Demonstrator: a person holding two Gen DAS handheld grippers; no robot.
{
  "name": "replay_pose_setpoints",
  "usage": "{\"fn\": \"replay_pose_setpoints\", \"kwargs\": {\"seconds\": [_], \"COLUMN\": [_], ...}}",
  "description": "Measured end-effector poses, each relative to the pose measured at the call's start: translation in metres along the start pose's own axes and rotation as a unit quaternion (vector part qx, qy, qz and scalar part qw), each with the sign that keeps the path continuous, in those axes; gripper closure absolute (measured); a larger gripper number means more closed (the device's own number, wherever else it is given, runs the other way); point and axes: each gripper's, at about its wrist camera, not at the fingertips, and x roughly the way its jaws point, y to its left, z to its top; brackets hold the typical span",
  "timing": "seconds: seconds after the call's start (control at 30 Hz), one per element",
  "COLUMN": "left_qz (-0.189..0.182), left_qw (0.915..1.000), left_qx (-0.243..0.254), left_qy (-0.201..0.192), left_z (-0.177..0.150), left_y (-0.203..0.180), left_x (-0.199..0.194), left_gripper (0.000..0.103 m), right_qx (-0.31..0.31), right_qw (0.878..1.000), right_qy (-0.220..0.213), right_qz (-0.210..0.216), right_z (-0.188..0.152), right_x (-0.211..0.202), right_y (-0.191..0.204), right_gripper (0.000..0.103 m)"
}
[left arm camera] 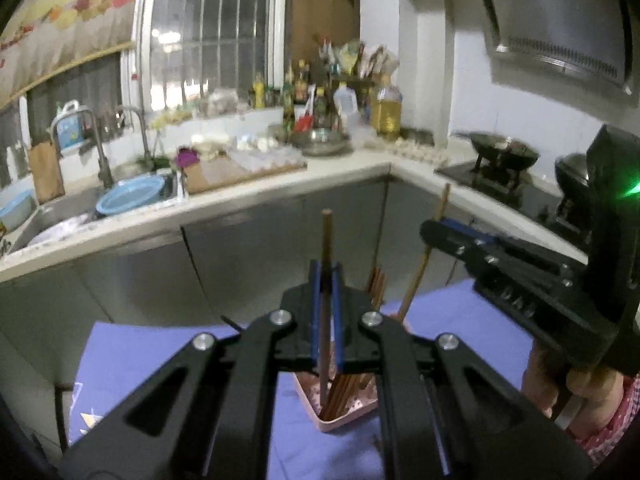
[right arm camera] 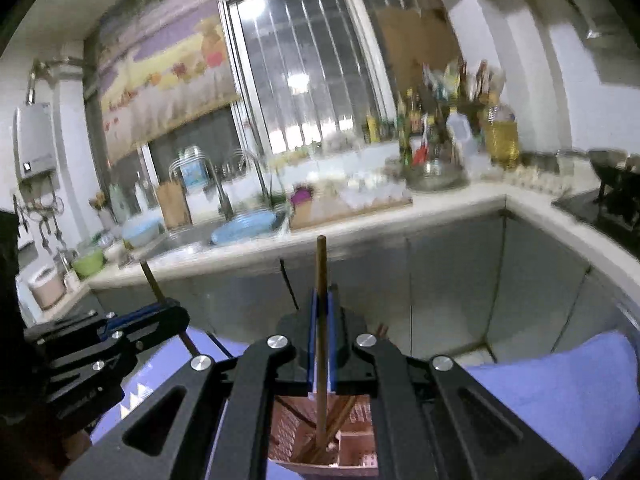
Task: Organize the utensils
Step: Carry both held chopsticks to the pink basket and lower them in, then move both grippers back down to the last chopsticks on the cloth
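Observation:
A pink utensil holder (left arm camera: 344, 412) stands on a blue cloth (left arm camera: 152, 360) and holds several brown chopsticks (left arm camera: 348, 388). My left gripper (left arm camera: 326, 276) is shut on one upright chopstick (left arm camera: 326, 240) whose lower end is in the holder. My right gripper (left arm camera: 434, 232) comes in from the right, shut on another chopstick (left arm camera: 420, 276) that slants down toward the holder. In the right wrist view, my right gripper (right arm camera: 321, 300) grips its chopstick (right arm camera: 321, 264) above the holder (right arm camera: 352, 436), and the left gripper (right arm camera: 176, 312) holds its chopstick (right arm camera: 154, 280) at the left.
A kitchen counter (left arm camera: 280, 188) runs behind, with a sink (left arm camera: 72, 208), a blue basin (left arm camera: 130, 198), a cutting board (left arm camera: 240, 170), bottles (left arm camera: 386, 108) and a stove with pans (left arm camera: 504, 152). Steel cabinet doors (left arm camera: 260, 248) stand just beyond the cloth.

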Motion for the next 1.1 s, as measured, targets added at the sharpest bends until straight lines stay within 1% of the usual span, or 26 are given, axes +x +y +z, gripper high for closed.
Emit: {"fn": "replay_pose_setpoints", "kwargs": {"seconds": [0.03, 0.1, 0.13, 0.17, 0.2, 0.23, 0.27, 0.33, 0.37, 0.4, 0.43, 0.5, 0.53, 0.57, 0.63, 0.73, 0.77, 0.83, 0.87, 0.9, 0.93, 0.97, 1.03, 1.1], "left_qz": [-0.001, -0.007, -0.006, 0.004, 0.02, 0.032, 0.036, 0.037, 0.039, 0.039, 0.04, 0.048, 0.049, 0.046, 0.039, 0.024, 0.019, 0.012, 0.005, 0.0, -0.005, -0.013, -0.023, -0.033], "left_qw": [1.0, 0.9991, 0.9975, 0.9958, 0.9933, 0.991, 0.9902, 0.9914, 0.9923, 0.9928, 0.9932, 0.9934, 0.9933, 0.9932, 0.9931, 0.9926, 0.9925, 0.9922, 0.9914, 0.9901, 0.9888, 0.9863, 0.9816, 0.9783], "left_qx": [-0.001, -0.002, 0.0, 0.001, -0.001, -0.004, -0.014, -0.031, -0.044, -0.055, -0.067, -0.089, -0.097, -0.103, -0.109, -0.117, -0.117, -0.113, -0.108, -0.104, -0.101, -0.095, -0.087, -0.082], "left_qy": [0.01, 0.042, 0.071, 0.092, 0.114, 0.13, 0.134, 0.122, 0.11, 0.099, 0.086, 0.054, 0.041, 0.027, 0.016, 0.02, 0.031, 0.053, 0.074, 0.094, 0.11, 0.135, 0.169, 0.188], "left_z": [-0.003, -0.014, -0.021, -0.026, -0.033, -0.039, -0.044, -0.046, -0.045, -0.044, -0.042, -0.04, -0.041, -0.045, -0.056, -0.089, -0.108, -0.136, -0.157, -0.174, -0.187, -0.206, -0.234, -0.249], "left_y": [0.0, -0.001, -0.002, -0.003, -0.002, -0.001, 0.004, 0.013, 0.02, 0.026, 0.031, 0.041, 0.043, 0.046, 0.047, 0.045, 0.043, 0.039, 0.035, 0.031, 0.028, 0.022, 0.012, 0.004], "left_x": [0.008, 0.031, 0.05, 0.062, 0.074, 0.082, 0.085, 0.078, 0.069, 0.061, 0.052, 0.029, 0.019, 0.006, -0.01, -0.026, -0.028, -0.029, -0.025, -0.02, -0.016, -0.009, 0.0, 0.005], "left_gripper": [0.098, 0.098, 0.097, 0.096, 0.085, 0.078, 0.078, 0.078, 0.078, 0.075, 0.068, 0.062, 0.062, 0.062, 0.062, 0.062, 0.062, 0.062, 0.062, 0.062, 0.062, 0.062, 0.062, 0.062], "right_qx": [0.002, 0.005, 0.014, 0.023, 0.038, 0.059, 0.069, 0.074, 0.067, 0.061, 0.057, 0.056, 0.058, 0.06, 0.062, 0.058, 0.058, 0.05, 0.044, 0.028, 0.015, 0.004, -0.018, -0.037], "right_qw": [1.0, 0.998, 0.996, 0.995, 0.992, 0.99, 0.99, 0.991, 0.993, 0.995, 0.995, 0.997, 0.997, 0.997, 0.998, 0.998, 0.998, 0.998, 0.998, 0.996, 0.993, 0.989, 0.977, 0.97], "right_qy": [0.024, 0.06, 0.086, 0.101, 0.119, 0.126, 0.122, 0.108, 0.093, 0.082, 0.075, 0.05, 0.043, 0.034, 0.018, 0.01, 0.014, 0.037, 0.052, 0.087, 0.119, 0.149, 0.211, 0.242], "right_qz": [0.003, 0.007, 0.008, 0.008, 0.009, 0.012, 0.013, 0.019, 0.018, 0.015, 0.014, 0.018, 0.019, 0.02, 0.021, 0.016, 0.018, 0.013, 0.009, 0.003, -0.002, -0.006, -0.007, -0.008], "right_z": [-0.009, -0.021, -0.031, -0.036, -0.042, -0.045, -0.046, -0.042, -0.039, -0.036, -0.034, -0.031, -0.031, -0.034, -0.042, -0.062, -0.076, -0.109, -0.12, -0.147, -0.169, -0.189, -0.234, -0.261], "right_x": [0.014, 0.035, 0.049, 0.056, 0.063, 0.066, 0.063, 0.051, 0.04, 0.031, 0.024, 0.001, -0.007, -0.018, -0.037, -0.059, -0.067, -0.076, -0.075, -0.074, -0.069, -0.065, -0.058, -0.056], "right_y": [-0.001, -0.001, -0.003, -0.004, -0.007, -0.013, -0.013, -0.013, -0.01, -0.008, -0.006, -0.003, -0.003, -0.003, -0.002, -0.002, -0.003, -0.002, -0.001, 0.002, 0.004, 0.009, 0.016, 0.023], "right_gripper": [0.098, 0.098, 0.098, 0.097, 0.096, 0.096, 0.096, 0.095, 0.094, 0.093, 0.09, 0.085, 0.078, 0.068, 0.055, 0.055, 0.055, 0.055, 0.058, 0.063, 0.073, 0.08, 0.087, 0.089]}}
